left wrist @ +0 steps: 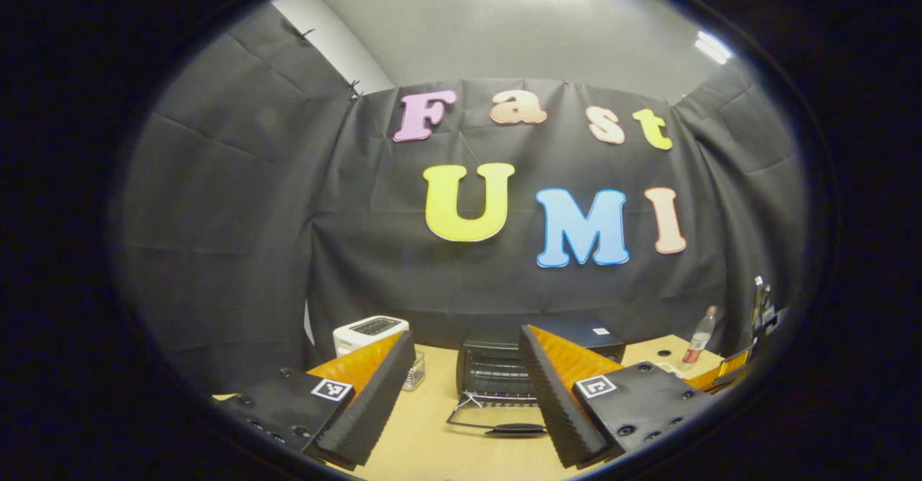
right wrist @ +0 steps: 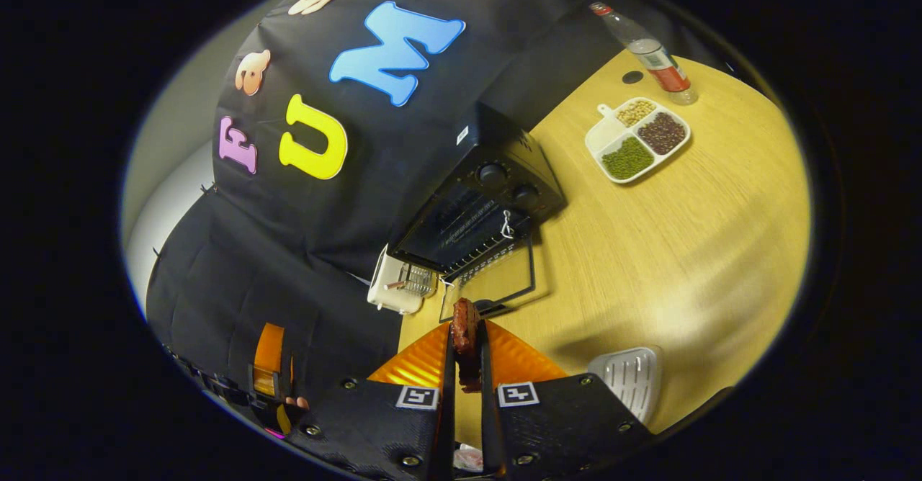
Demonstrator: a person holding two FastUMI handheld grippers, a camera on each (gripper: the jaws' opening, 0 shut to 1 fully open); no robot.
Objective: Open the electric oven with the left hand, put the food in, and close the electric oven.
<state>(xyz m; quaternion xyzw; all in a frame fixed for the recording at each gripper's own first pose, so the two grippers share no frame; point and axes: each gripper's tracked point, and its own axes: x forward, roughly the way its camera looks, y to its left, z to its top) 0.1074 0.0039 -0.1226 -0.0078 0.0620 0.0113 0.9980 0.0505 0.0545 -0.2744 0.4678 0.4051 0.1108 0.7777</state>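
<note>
Carrying: I have the food [right wrist: 464, 326], a dark reddish piece, pinched between the two fingers of the right tool [right wrist: 466, 351], which are closed to a narrow slot with the piece standing up out of it.
Oven: the electric oven [right wrist: 479, 211] sits at the back of the bench [right wrist: 684, 250] against the black cloth, its door [right wrist: 497, 279] already dropped flat toward me; in the left gripper view the oven [left wrist: 504, 369] shows its wire rack and the door handle [left wrist: 515, 430] lying out front.
Step in hand, as I judge it: the oven is open, the food is not yet in, so loading comes next.
How to do it well: I would bring the right tool in low and level over the lowered door, aim at the middle of the rack, and release only once the piece rests on the wires.
Left tool: the left tool [left wrist: 468, 394] hangs wide open and empty, well back from the oven; I would keep it clear of the door until closing.
Risk: the handle stands proud of the door edge and could catch the fingers.
Around: a white toaster [right wrist: 396, 286] stands just beside the oven, with a divided tray of beans [right wrist: 637, 139] and a bottle [right wrist: 648, 52] farther along the bench.
</note>
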